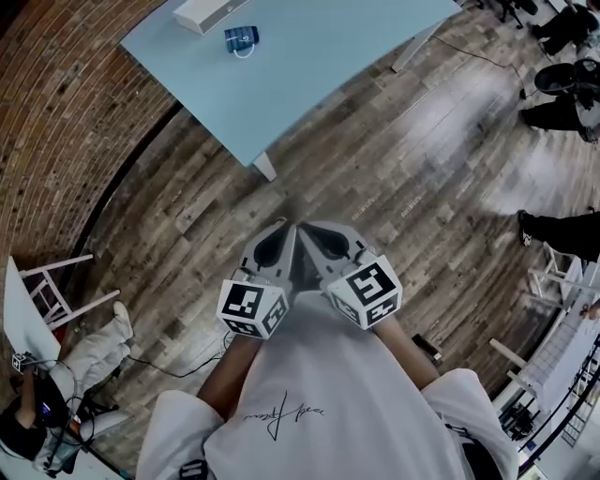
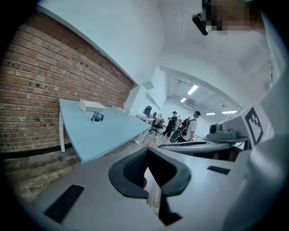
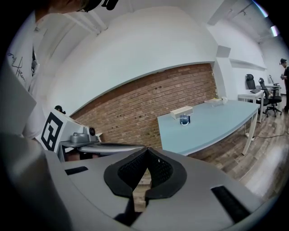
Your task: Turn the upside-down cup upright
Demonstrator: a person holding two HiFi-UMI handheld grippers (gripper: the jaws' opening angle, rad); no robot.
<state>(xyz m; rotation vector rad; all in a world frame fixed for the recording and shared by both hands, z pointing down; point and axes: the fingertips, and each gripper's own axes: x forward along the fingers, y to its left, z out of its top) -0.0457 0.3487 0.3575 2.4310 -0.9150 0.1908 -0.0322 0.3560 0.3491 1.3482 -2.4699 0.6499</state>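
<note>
A small dark blue cup stands on the pale blue table far ahead, next to a white box. It also shows small in the left gripper view as the cup and in the right gripper view as the cup. I cannot tell which way up it is. My left gripper and right gripper are held close to my chest, side by side, far from the table. Both are shut with nothing between the jaws.
Wooden plank floor lies between me and the table. A brick wall runs along the left. A white chair and a seated person are at lower left. People and office chairs are at the far right.
</note>
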